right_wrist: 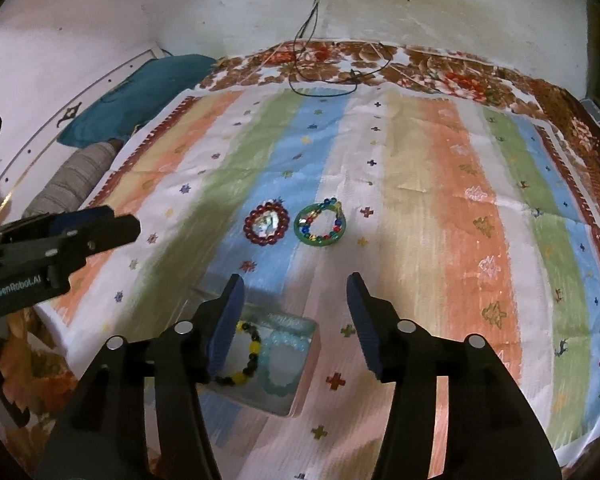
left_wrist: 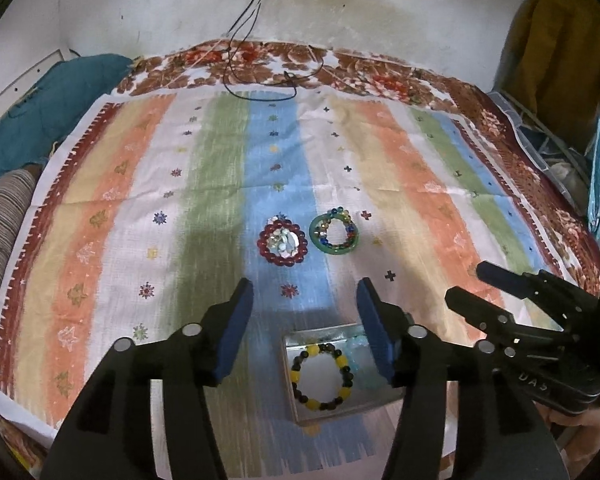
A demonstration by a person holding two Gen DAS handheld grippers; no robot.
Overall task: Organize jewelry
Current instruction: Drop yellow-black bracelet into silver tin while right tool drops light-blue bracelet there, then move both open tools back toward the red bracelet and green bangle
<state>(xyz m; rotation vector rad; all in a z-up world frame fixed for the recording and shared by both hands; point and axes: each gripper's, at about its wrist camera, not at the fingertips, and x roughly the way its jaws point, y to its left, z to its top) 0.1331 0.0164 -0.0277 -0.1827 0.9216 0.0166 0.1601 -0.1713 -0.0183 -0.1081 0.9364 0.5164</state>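
Wall [left_wrist: 380, 12] at 12 o'clock, stained, with black cables [left_wrist: 252, 12] hanging down onto the bed. Floral sheet [left_wrist: 360, 68] covers the bed; a striped cloth [left_wrist: 112, 200] lies flat on top of it. Teal pillow [left_wrist: 56, 100] at 10 o'clock in the left view, a grey striped roll [left_wrist: 0, 216] just below it.

Left gripper [left_wrist: 306, 328]: fingers wide apart, nothing between the pads. Its tips hang over the clear box [left_wrist: 300, 412], which sits at 6 o'clock on the cloth. The right pad [left_wrist: 376, 336] overlaps the box's right side in that view.

Right gripper [right_wrist: 296, 320]: fingers also spread wide, holding nothing. Box [right_wrist: 304, 392] shows at 7 o'clock under its left pad [right_wrist: 226, 324], so the box lies left of this gripper's centre line. The right gripper also shows in the left view at 4 o'clock [left_wrist: 466, 286]; the left one shows in the right view at 9 o'clock [right_wrist: 134, 226].

In the box: yellow-black bead bracelet [left_wrist: 322, 376], and beside it on its right a pale blue bracelet [right_wrist: 282, 364].

Loose on the cloth, well ahead of both sets of tips at 12 o'clock: red bead bracelet [left_wrist: 286, 242] with pale pieces piled inside its ring, and just right of it a green bangle [left_wrist: 334, 234] with a multicolour bead bracelet [left_wrist: 340, 226] lying on and inside it. The red ring and the bangle are close, nearly touching; I cannot tell if they meet.
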